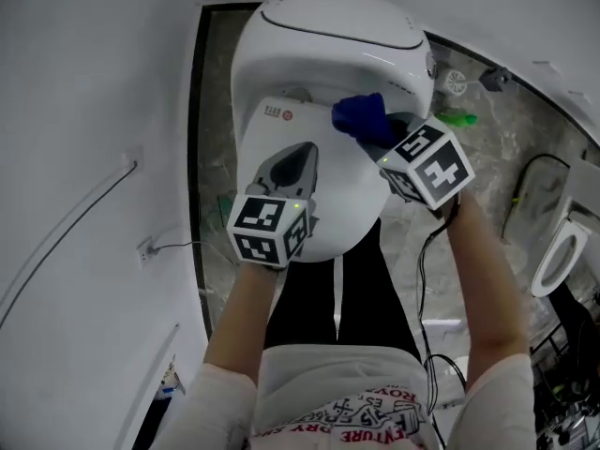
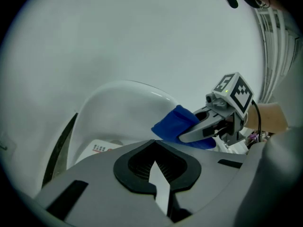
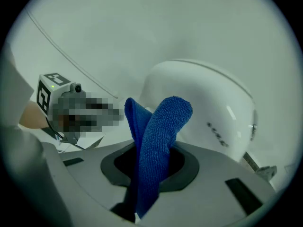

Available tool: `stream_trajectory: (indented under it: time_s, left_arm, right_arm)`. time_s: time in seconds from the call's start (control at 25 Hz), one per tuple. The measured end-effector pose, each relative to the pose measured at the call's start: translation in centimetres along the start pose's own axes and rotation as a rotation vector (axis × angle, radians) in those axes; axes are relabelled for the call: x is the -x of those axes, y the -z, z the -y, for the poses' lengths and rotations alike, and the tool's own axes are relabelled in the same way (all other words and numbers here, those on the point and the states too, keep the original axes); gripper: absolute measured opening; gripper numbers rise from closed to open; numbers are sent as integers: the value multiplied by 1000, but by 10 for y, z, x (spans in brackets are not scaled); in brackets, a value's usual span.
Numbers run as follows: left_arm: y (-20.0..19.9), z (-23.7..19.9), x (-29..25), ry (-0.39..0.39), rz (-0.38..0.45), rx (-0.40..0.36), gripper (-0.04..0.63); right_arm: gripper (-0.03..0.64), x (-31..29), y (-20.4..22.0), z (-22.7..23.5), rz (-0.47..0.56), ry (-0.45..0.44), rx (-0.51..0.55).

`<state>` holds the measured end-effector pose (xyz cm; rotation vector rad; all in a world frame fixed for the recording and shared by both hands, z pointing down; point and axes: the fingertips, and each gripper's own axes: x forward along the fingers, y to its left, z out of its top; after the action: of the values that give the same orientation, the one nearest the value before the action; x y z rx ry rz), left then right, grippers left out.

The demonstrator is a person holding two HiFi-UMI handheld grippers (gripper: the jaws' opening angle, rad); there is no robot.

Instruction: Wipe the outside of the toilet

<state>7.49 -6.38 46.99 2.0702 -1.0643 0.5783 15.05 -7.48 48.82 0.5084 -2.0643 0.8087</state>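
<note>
the right gripper (image 3: 151, 171) is clenched on a blue cloth (image 3: 158, 131), whose folded end sticks up out of the jaws. in the head view that cloth (image 1: 359, 115) sits at the back right of the white toilet (image 1: 319, 36), where the closed lid meets the tank, with the right gripper (image 1: 380, 139) just behind it. the left gripper (image 1: 298, 157) lies over the middle of the lid; its own view shows its jaws (image 2: 156, 167) closed together with nothing held. a green object (image 1: 457, 118) lies on the marbled floor (image 1: 487, 157) beside the tank.
</note>
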Motion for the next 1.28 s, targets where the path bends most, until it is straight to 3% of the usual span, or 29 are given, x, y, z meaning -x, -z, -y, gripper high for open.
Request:
stream_trajectory:
  time_s: [0.28, 0.44, 0.68, 0.92, 1.04, 1.2, 1.28]
  left_arm:
    - [-32, 63, -34, 41, -25, -90, 6]
    - [-63, 88, -50, 22, -10, -84, 6]
    - [-82, 110, -81, 28, -18, -117, 6]
    - [-56, 102, -101, 39, -19, -44, 6]
    - [-36, 100, -115, 46, -55, -41, 6]
    - [-9, 101, -128, 68, -108, -44, 6]
    - [-1, 103, -134, 85, -113, -43, 6]
  right_arm:
    - [75, 87, 13, 56, 145, 127, -81]
    - [75, 116, 15, 91, 173, 192, -117]
    - [75, 131, 4, 161, 237, 365, -129]
    - [75, 85, 15, 185, 215, 337, -76]
    - [75, 76, 28, 193, 224, 309, -73]
    - [75, 58, 55, 192, 140, 315, 35]
    - [75, 52, 62, 194, 145, 326, 40]
